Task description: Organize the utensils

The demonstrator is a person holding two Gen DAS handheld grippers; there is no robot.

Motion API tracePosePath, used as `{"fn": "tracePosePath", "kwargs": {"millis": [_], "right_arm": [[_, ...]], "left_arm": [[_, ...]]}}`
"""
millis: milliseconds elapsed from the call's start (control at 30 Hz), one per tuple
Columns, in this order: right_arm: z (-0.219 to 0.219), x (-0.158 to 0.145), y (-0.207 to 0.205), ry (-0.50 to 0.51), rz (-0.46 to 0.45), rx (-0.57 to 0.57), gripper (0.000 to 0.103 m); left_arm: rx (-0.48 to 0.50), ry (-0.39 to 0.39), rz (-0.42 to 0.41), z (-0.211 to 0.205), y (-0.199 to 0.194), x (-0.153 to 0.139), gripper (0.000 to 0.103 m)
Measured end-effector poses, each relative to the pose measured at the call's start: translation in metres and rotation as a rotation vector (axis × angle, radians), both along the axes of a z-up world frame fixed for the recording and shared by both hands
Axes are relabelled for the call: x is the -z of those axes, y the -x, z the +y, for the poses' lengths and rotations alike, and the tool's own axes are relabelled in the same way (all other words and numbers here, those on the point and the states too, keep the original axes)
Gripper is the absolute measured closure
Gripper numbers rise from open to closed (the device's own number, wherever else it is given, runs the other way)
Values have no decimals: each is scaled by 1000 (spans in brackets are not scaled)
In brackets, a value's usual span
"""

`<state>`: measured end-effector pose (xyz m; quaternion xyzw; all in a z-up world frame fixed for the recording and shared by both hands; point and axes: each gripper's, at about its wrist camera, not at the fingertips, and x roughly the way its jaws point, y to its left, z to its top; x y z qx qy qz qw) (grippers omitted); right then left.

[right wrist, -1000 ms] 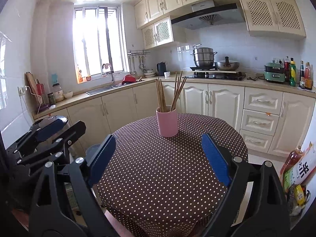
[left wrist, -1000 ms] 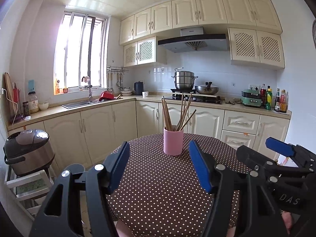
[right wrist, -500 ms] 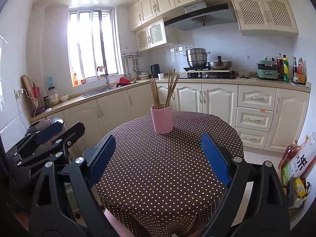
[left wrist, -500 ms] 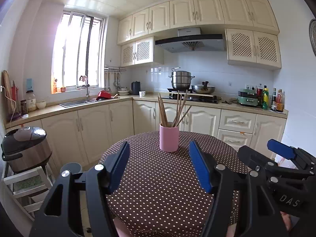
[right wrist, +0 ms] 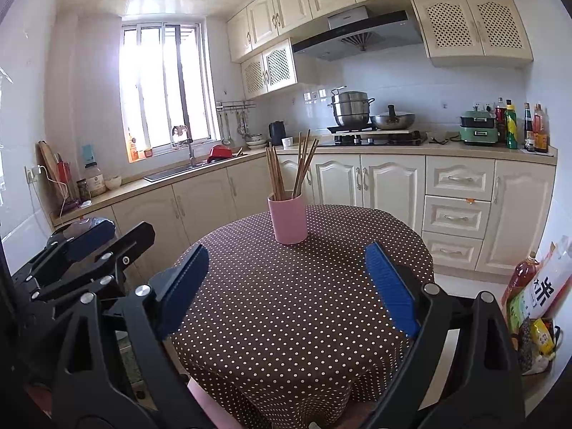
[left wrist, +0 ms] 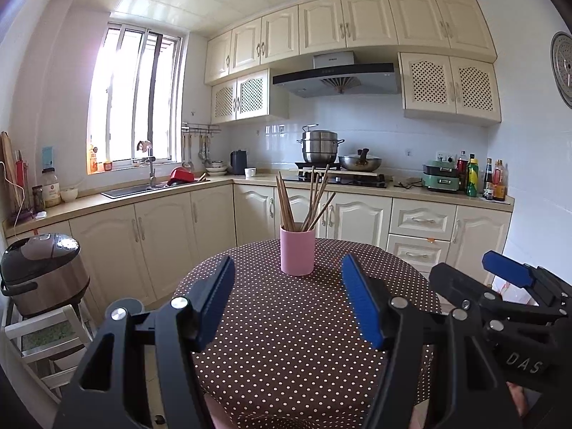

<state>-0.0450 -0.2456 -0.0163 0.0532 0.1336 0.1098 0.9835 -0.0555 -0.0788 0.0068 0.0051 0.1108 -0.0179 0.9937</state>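
Your left gripper [left wrist: 287,300] and right gripper [right wrist: 287,282], marked "DAS", gape empty; brown wooden chopsticks [left wrist: 304,200] stand upright, fanned, in the pink cylindrical cup [left wrist: 297,252] by the dotted brown round table's [left wrist: 286,339] far edge.

Black claws [left wrist: 287,300]; blue pads [left wrist: 361,307]; seemingly ridged

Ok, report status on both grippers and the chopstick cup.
Left gripper, right gripper open, empty. Wooden chopsticks upright in pink cylindrical cup. Nothing in the way.

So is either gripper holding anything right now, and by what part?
Nothing is held. The left gripper and right gripper are both open and empty, short of the pink cup of chopsticks.
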Motion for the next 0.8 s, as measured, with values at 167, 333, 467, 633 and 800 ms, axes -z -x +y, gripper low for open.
{"fn": "tracePosePath", "kwargs": {"millis": [167,333,467,633,800], "right_arm": [[-1,-1,3,0,-10,-4,14],[-2,0,2,-1,-12,-5,13],[-2,3,0,0,-2,-5,13],[-1,5,-1,2,5,-4,13],[-2,6,-8,-2,18,-2,13]], "left_arm": [[-14,0,-2,0,1,-3,41],[-32,9,2,3,0,-4,41],[-47,11,15,3,-2,-2,41],[-48,19,35,2,-6,1,41],[-50,22,49,1,-13,2,41]]}}
